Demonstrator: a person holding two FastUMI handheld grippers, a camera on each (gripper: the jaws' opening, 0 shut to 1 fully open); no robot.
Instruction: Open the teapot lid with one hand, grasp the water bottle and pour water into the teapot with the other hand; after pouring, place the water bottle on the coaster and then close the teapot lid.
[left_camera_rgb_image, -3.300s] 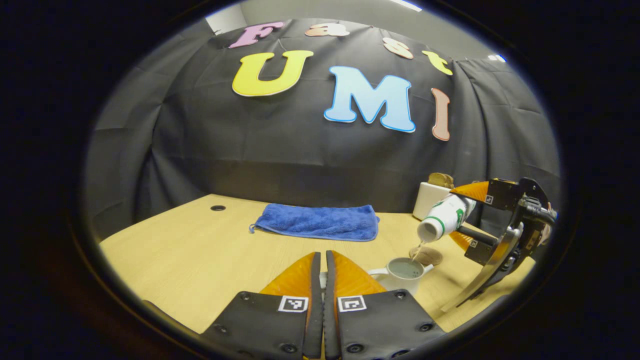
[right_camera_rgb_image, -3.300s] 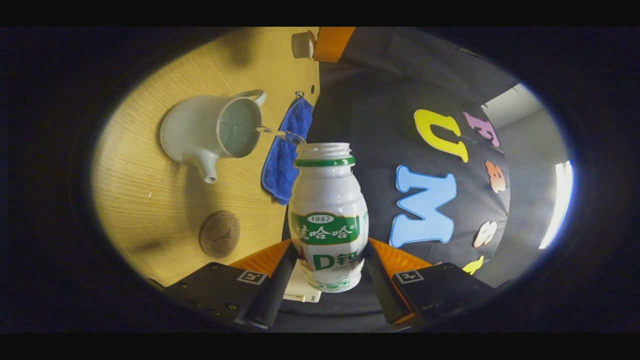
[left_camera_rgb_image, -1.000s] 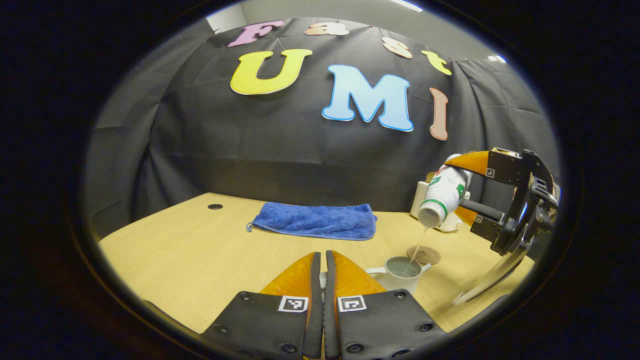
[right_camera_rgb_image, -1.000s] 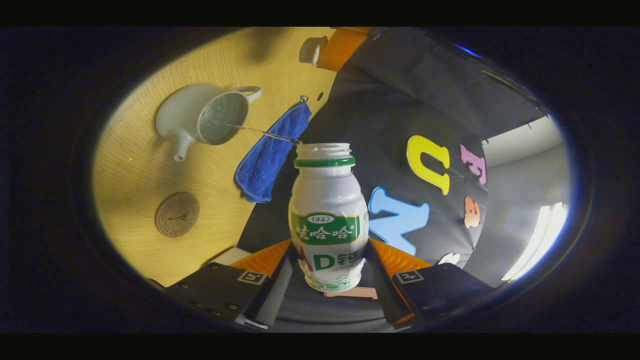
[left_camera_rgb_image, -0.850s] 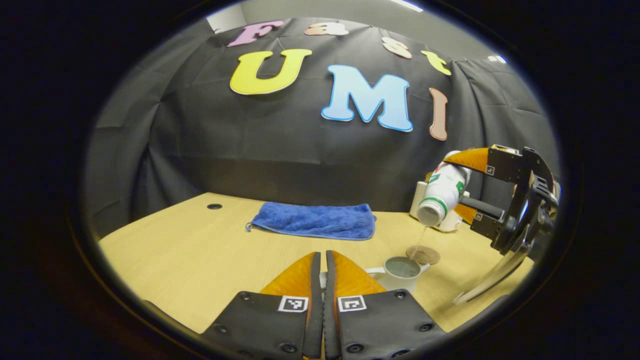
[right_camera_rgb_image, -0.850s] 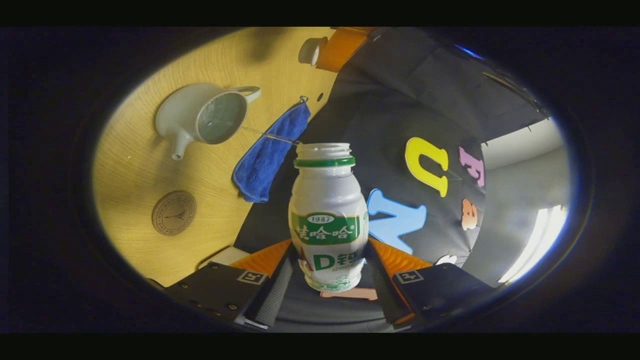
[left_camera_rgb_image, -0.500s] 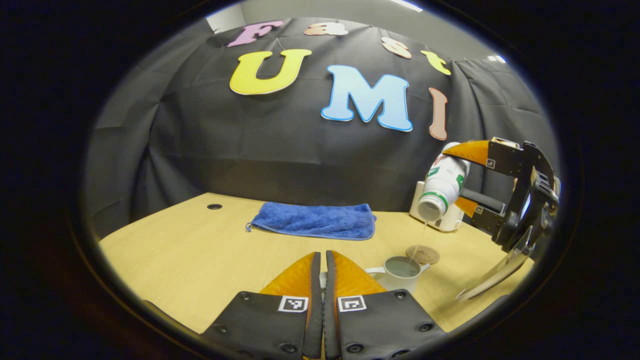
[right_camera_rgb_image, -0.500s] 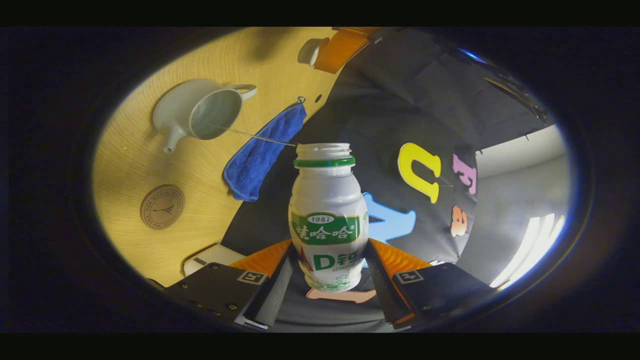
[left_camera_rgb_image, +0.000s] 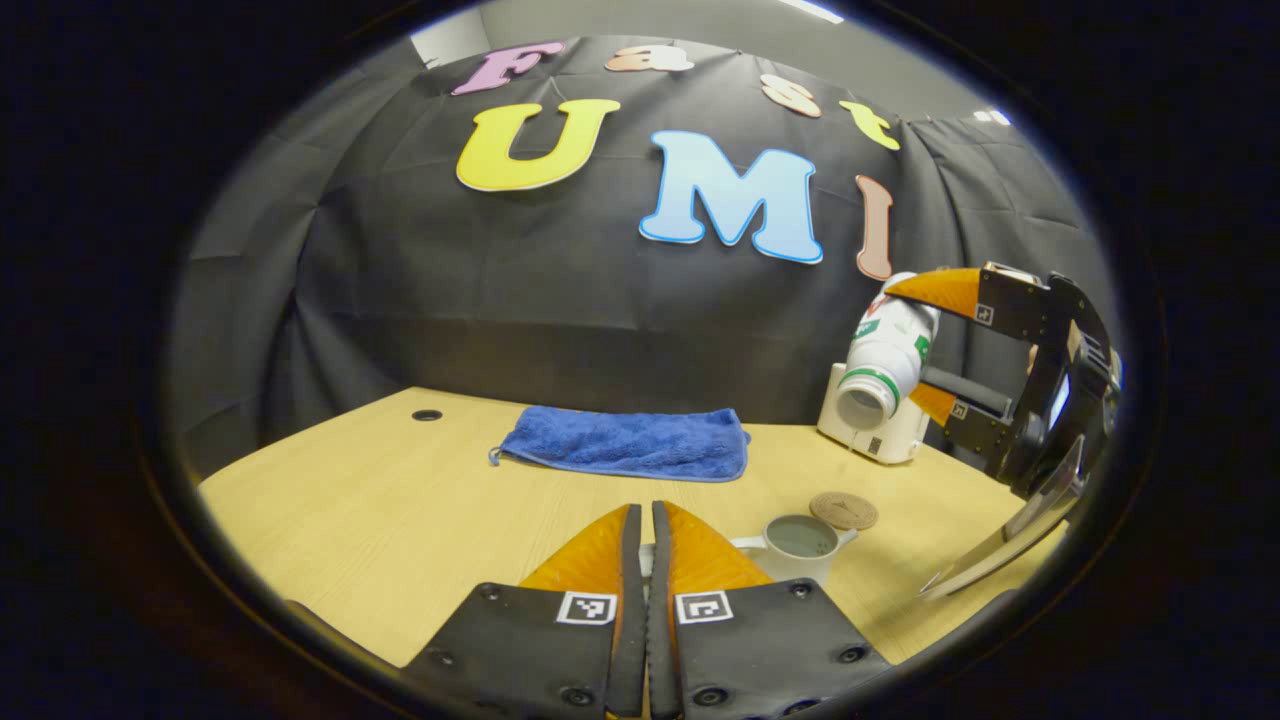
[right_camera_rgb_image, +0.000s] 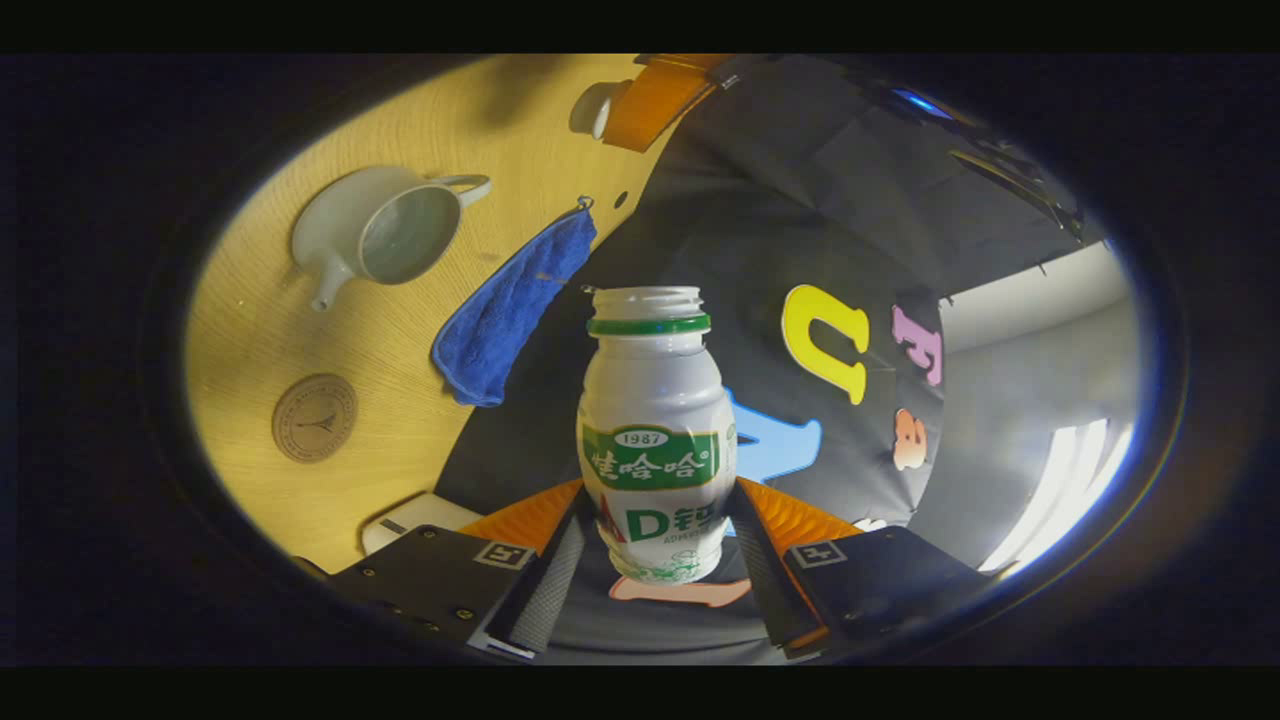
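Standing: one teapot, one coaster, one blue towel.

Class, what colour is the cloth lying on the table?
Blue; the cloth shows best in the left gripper view.

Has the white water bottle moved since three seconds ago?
Yes. The white water bottle rose up the black cloth wall, away from the white teapot.

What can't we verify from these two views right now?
- Teapot lid: in the right gripper view only a small pale piece shows beside the left hand-held gripper; the grip can't be confirmed.
- Water bottle: opaque wall, so remaining water is unknown.
- Teapot: in the left gripper view the gripper's fingers cover its near side.
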